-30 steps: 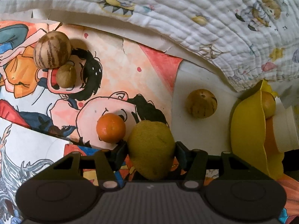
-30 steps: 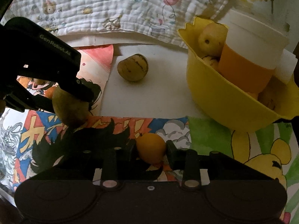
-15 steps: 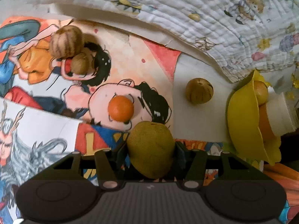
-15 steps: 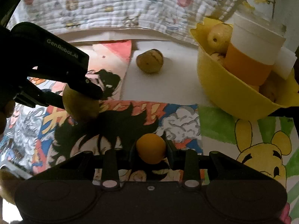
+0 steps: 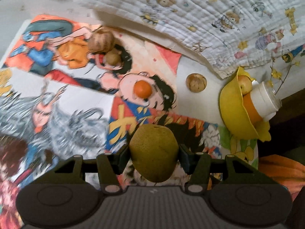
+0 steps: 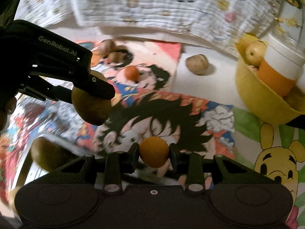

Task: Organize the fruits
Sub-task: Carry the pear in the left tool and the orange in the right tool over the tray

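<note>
Both grippers have risen away from the cartoon-printed paper sheets (image 5: 80, 103), which now look smaller and spread wider in each wrist view. The left gripper (image 5: 154, 153), carrying the olive-green pear (image 5: 154, 152), has drifted toward the yellow plastic bowl (image 5: 231, 114) (more bowl shows now). The right gripper (image 6: 154, 155), carrying the small round orange fruit (image 6: 154, 151), has lifted and rolled, uncovering another olive-green pear (image 6: 44, 157) lower left.

Bright cartoon posters (image 5: 80, 87) cover most of the worktop (image 5: 192, 103), which shows plain white between them. Along the far side lies a white quilted blanket (image 5: 219, 17) printed with small animals. At the far left a bare grey surface (image 5: 28, 3) shows. The light is dim and warm.
</note>
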Action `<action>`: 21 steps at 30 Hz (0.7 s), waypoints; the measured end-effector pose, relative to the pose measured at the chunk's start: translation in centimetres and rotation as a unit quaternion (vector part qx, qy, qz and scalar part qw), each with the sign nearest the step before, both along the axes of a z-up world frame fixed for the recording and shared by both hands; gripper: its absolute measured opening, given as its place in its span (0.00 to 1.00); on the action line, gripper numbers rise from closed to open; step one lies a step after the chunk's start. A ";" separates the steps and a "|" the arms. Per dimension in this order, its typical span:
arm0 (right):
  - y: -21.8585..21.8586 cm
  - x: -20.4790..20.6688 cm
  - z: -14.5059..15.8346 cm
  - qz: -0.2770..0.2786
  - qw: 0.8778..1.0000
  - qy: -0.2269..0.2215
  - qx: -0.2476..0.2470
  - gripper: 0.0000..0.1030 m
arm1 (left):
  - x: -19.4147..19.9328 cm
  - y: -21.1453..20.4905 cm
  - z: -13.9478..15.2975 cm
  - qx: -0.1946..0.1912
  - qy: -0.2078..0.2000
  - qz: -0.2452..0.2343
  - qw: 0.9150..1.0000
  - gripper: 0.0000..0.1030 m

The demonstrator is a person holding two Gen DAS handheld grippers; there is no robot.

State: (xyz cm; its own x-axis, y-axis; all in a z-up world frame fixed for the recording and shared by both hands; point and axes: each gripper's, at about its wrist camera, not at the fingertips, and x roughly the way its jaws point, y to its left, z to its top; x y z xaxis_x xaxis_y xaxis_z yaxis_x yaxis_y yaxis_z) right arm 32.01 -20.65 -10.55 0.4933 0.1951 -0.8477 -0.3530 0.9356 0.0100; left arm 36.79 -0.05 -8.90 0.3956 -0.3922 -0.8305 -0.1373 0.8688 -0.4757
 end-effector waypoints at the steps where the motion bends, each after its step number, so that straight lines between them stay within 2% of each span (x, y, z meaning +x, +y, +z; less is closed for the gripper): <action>1: 0.2 -0.5 0.0 0.005 1.000 0.001 0.000 0.35 | -0.6 0.3 0.1 0.000 0.001 0.003 1.000 0.57; 7: 0.8 -2.7 -0.1 0.021 1.000 0.010 0.005 0.35 | -3.5 1.6 0.3 0.005 0.009 0.001 1.000 0.57; 15: 0.2 -4.7 -0.5 0.022 0.999 0.034 0.009 0.35 | -6.9 1.0 1.0 0.020 0.007 -0.056 0.998 0.57; 21: -0.9 -5.4 -0.8 0.008 0.999 0.046 0.024 0.35 | -9.2 0.5 1.1 0.032 0.015 -0.080 0.996 0.57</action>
State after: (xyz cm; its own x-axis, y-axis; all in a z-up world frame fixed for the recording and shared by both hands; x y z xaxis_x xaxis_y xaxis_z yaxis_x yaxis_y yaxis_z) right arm 26.60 -21.54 -11.32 0.4101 0.2437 -0.8788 -0.3636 0.9274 0.0875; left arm 27.63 0.43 -7.76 0.3081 -0.3935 -0.8662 -0.0083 0.9093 -0.4161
